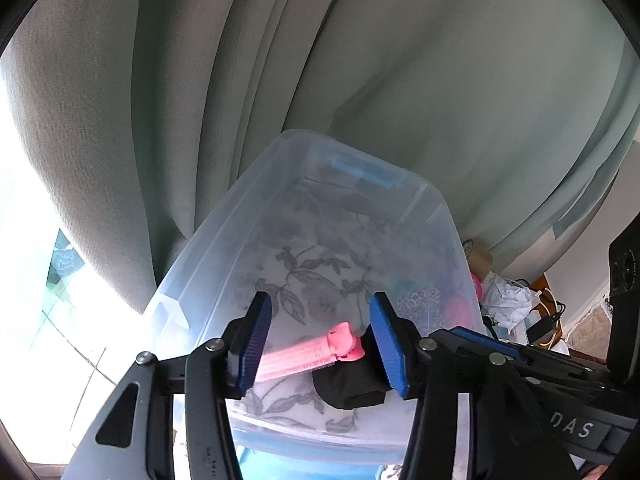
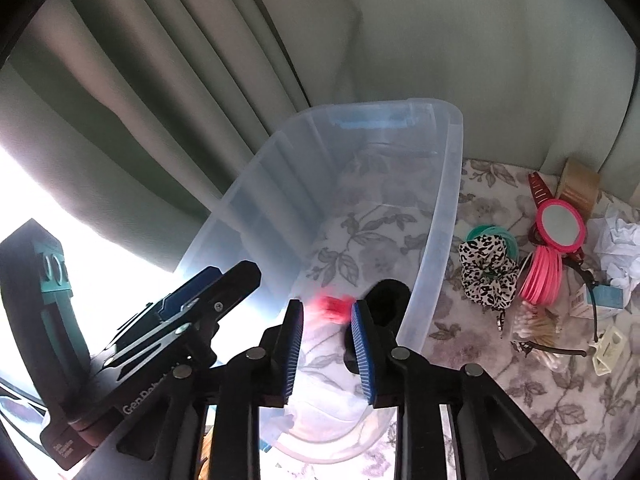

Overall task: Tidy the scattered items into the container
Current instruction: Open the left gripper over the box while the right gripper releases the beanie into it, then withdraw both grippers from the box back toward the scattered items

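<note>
Currently both grippers hang over the near end of the clear plastic bin point(image 1: 224, 240), jaws spread and nothing between the pads. Left gripper point(image 1: 320, 344): blue pads wide apart. A pink ribbed clip point(image 1: 308, 354) lies on the bin floor between them, touching neither as far as I can tell, with a black fabric item point(image 1: 352, 386) just right of it against the near wall. Right gripper point(image 2: 326, 344): also spread. Same pink clip point(image 2: 334, 307) shows blurred beyond the tips, black item point(image 2: 390, 300) against the bin's right wall.

Left to right in the right wrist view: bright blown-out window area, left gripper body point(image 2: 192, 308) crossing the lower left, bin point(image 2: 436, 248), then the loose pile well outside the bin's right wall. Pile: leopard-print scrunchie point(image 2: 486, 276) lying on a teal ring point(image 2: 492, 234), pink hoop stack point(image 2: 540, 276), pink-rimmed round mirror point(image 2: 560, 224) over a dark red claw clip point(image 2: 538, 188), cotton buds point(image 2: 536, 324), crumpled white paper point(image 2: 616, 240), small cream clip point(image 2: 610, 348). The bin's right wall stands between both grippers and that pile.

Surface is a grey floral cloth point(image 2: 520, 400), visible through the bin floor too. Pale green curtains point(image 1: 360, 60) hang behind the bin. A cable clutter point(image 1: 548, 316) sits far right in the left wrist view.
</note>
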Demonstrator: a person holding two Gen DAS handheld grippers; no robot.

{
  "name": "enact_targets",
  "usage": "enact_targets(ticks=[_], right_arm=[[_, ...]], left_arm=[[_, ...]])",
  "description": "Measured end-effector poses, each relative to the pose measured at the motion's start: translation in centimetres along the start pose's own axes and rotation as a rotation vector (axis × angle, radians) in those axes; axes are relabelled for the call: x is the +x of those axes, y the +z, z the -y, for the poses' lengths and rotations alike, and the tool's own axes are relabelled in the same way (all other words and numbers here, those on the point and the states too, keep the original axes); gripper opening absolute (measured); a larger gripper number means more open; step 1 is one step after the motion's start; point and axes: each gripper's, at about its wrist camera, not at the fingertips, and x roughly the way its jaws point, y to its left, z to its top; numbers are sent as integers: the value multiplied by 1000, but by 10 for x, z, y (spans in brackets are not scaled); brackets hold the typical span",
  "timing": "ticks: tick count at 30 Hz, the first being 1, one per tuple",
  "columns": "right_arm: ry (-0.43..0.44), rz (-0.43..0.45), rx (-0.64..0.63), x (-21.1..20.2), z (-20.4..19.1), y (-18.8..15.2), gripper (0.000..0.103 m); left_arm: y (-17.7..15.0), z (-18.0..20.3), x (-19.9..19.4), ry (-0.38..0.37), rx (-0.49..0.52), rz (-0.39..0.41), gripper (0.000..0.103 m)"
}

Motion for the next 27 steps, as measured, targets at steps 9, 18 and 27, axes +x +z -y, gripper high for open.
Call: enact_targets(ticks=[9,18,27], right_arm=[[22,35,-20,-15,0,-2,54],[4,83,-23,-44,9,-7,63],[-36,177,42,-92,42,-29,63]], left_arm=[[6,7,-10,67,9,-1,66],[2,29,-36,76,48,33,67],[-11,74,-64,20,107,91,67]])
